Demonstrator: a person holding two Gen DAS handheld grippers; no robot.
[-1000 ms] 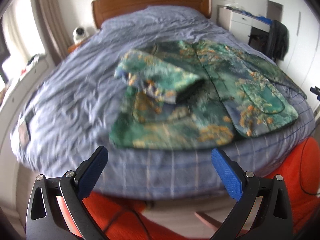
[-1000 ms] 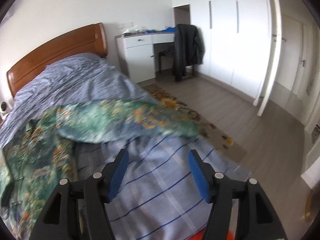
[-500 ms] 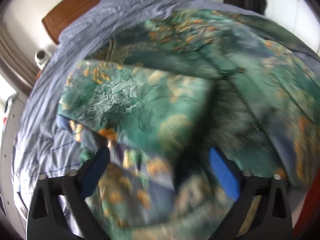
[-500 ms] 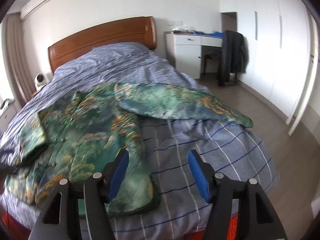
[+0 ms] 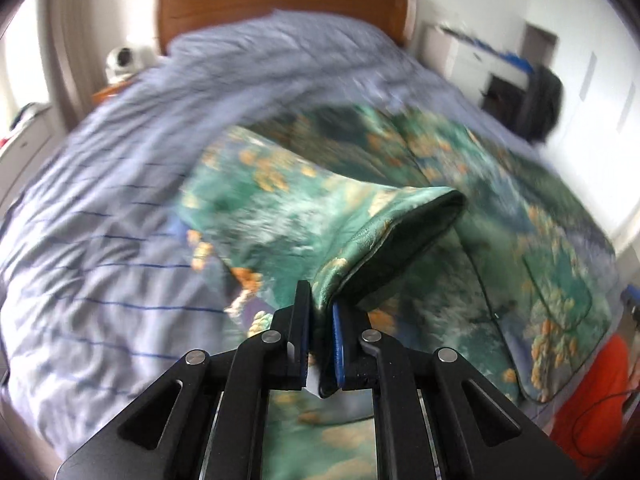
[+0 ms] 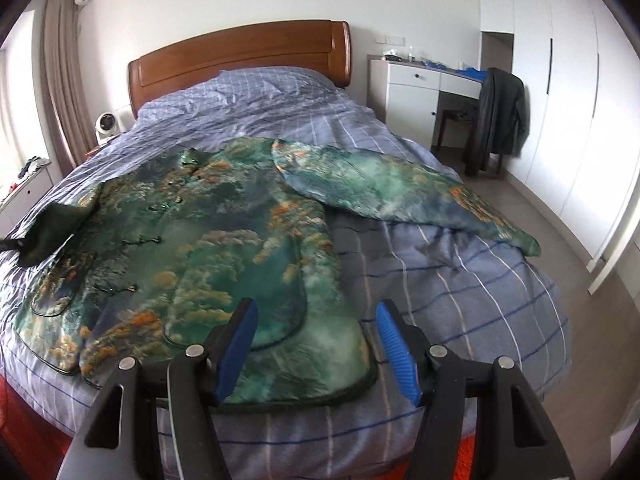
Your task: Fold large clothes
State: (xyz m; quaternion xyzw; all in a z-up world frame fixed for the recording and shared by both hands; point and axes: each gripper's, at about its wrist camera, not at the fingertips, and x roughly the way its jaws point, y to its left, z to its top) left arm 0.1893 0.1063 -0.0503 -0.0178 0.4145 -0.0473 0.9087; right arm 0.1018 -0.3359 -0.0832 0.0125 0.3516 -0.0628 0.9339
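Observation:
A large green floral jacket (image 6: 208, 236) lies spread front-up on the blue checked bed (image 6: 460, 280). Its right sleeve (image 6: 392, 192) stretches out flat toward the bed's right side. My left gripper (image 5: 320, 312) is shut on the cuff of the left sleeve (image 5: 384, 236) and holds it lifted above the jacket body (image 5: 520, 240); the dark lining shows at the cuff opening. That lifted cuff also shows at the far left of the right wrist view (image 6: 52, 228). My right gripper (image 6: 316, 340) is open and empty, hovering over the jacket's bottom hem near the bed's foot.
A wooden headboard (image 6: 240, 60) stands at the far end. A white desk (image 6: 420, 88) and a chair with a dark coat (image 6: 500, 120) are right of the bed. A small white fan (image 6: 106, 126) sits left of the headboard. An orange rug (image 5: 592, 400) lies below the bed's foot.
My left gripper moved in over the jacket, closed on the left sleeve cuff and lifted it. My right gripper swung left to face the bed and stayed open.

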